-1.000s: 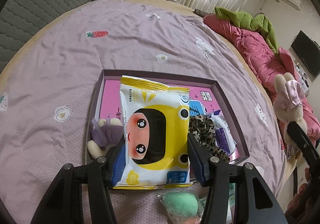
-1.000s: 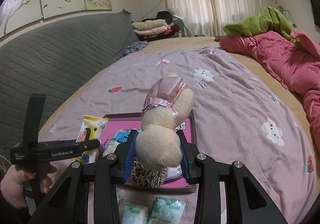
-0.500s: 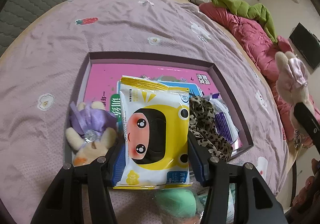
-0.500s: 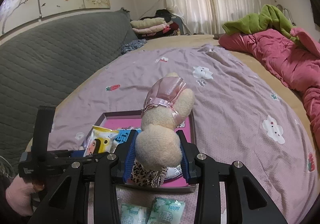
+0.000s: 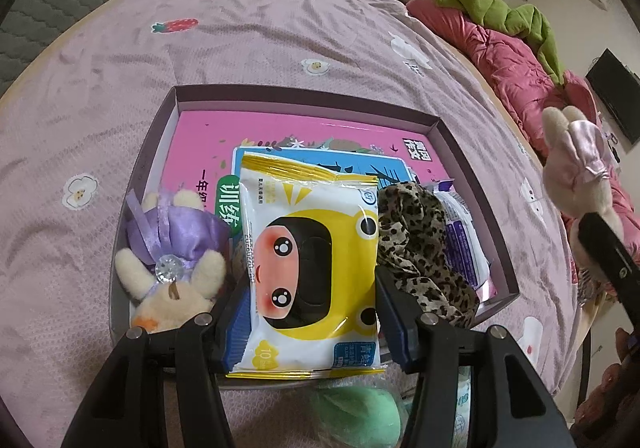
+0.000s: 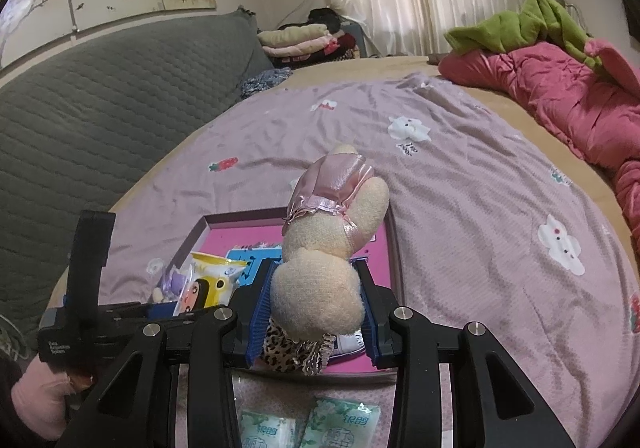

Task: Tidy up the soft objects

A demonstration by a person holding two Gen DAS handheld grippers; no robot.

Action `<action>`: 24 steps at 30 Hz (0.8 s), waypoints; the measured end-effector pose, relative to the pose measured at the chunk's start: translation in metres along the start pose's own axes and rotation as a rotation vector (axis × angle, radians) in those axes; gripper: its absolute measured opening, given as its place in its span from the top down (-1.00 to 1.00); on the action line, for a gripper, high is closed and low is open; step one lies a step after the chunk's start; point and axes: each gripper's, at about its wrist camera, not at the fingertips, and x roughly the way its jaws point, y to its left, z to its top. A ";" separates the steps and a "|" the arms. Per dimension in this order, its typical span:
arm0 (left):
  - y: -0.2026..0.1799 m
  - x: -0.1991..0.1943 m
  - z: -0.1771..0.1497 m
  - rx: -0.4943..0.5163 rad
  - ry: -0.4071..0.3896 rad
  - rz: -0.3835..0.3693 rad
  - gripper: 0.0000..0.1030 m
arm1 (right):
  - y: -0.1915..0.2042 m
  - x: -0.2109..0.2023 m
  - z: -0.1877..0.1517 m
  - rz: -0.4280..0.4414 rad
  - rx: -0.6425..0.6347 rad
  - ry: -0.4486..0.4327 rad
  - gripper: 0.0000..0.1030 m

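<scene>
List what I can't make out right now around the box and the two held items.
- Left wrist view: the wet wipes pack hides the box floor beneath it.
- Left wrist view: green soft item is cut off by the bottom edge.
- Right wrist view: the plush in the pink dress hides the leopard-print fabric.

A shallow box [image 5: 472, 176] sits on the bed [image 5: 240, 48]. Books [image 5: 280, 132] lie flat on its bottom. At its near left corner lies a plush doll [image 5: 172, 272]; to the right lie a patterned cloth [image 5: 416, 240] and, beyond it, a packet [image 5: 460, 232]. Between doll and cloth, over the box, a pack of wipes [image 5: 312, 272] sits in the left gripper [image 5: 308, 312]. Over the box's near right edge, a plush rabbit [image 6: 320, 272] sits in the right gripper [image 6: 312, 316]. Tissue packs [image 6: 340, 424] lie on the bed in front of the box. A quilt [image 6: 560, 88] lies heaped at the far right.
</scene>
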 end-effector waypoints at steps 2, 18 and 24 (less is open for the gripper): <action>0.001 0.002 0.000 -0.003 0.002 0.000 -0.08 | 0.000 0.006 -0.002 0.009 0.004 0.017 0.23; 0.003 0.008 -0.002 -0.009 0.003 -0.001 -0.08 | 0.009 0.056 -0.026 0.050 -0.032 0.134 0.23; 0.006 0.011 -0.001 -0.016 0.008 0.005 -0.08 | 0.008 0.069 -0.028 0.055 -0.038 0.160 0.23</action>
